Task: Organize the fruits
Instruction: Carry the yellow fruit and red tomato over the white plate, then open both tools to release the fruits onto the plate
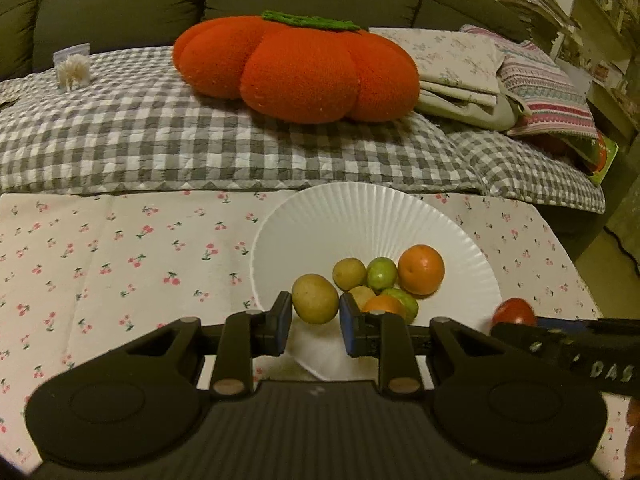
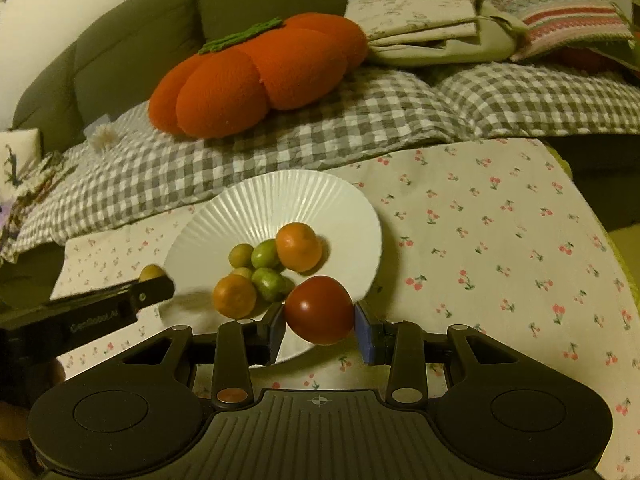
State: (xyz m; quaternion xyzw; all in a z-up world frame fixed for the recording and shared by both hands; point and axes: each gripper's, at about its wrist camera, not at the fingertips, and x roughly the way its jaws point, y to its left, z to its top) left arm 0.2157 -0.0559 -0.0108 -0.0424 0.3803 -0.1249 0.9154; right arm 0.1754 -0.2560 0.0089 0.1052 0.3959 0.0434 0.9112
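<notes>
Right claw (image 2: 319,326): blue pads clamp a red tomato (image 2: 320,309) over the near rim of the white plate (image 2: 304,196). On plate: two oranges (image 2: 298,246), two green fruits (image 2: 265,253), two yellowish ones (image 2: 241,255). Left claw (image 2: 150,286) enters from left edge, a yellow fruit (image 2: 151,271) at its tip. Cherry-print surface (image 2: 500,232) below; pumpkin cushion (image 2: 256,74) behind.

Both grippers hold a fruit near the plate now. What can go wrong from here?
1. The fruits already on the plate crowd its near side; dropping the tomato there may knock one off.
2. The left hand-held gripper grips its yellow fruit only at the sides, so it could slip.
</notes>
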